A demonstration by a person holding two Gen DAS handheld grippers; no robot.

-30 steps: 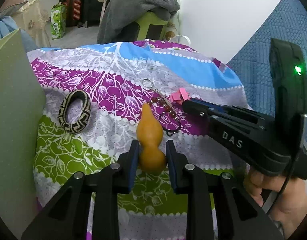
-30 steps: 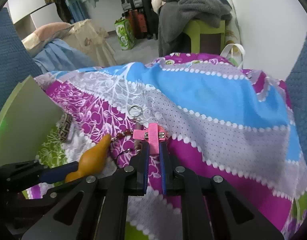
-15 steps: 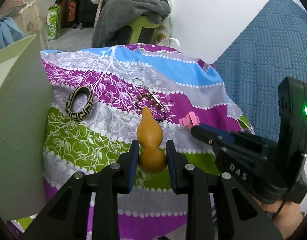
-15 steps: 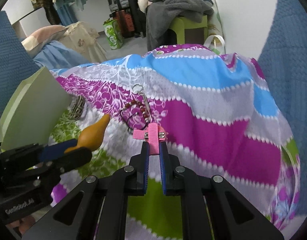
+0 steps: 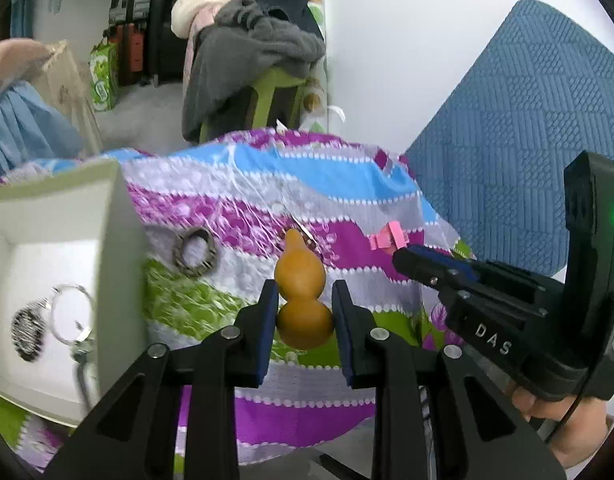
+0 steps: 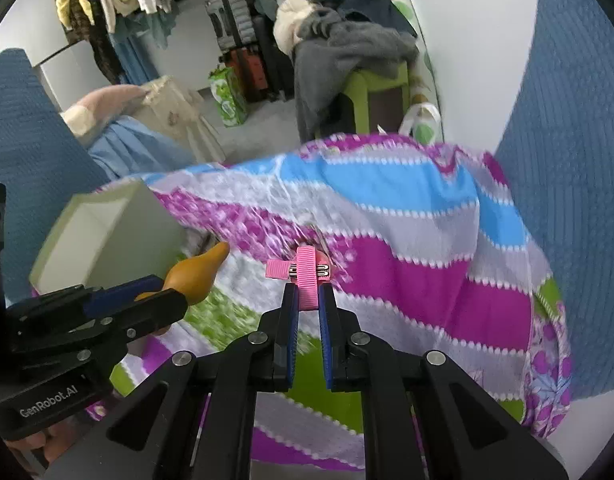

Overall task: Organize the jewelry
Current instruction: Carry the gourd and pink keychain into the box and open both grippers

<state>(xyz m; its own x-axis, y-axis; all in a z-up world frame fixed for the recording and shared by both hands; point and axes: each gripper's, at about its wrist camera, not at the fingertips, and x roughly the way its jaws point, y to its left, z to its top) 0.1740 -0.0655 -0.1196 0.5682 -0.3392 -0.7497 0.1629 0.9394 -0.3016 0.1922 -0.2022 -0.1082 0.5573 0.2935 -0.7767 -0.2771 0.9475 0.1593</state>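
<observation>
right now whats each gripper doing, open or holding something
Left gripper: closed on the orange gourd pendant, held off the cloth.
Right gripper: closed on the pink ribbon hair clip, also lifted.

A patterned cloth (image 5: 347,184) in purple, blue, grey and green bands is covering the table. A woven ring (image 5: 195,252) is lying on it beside an open pale box (image 5: 119,240).
</observation>
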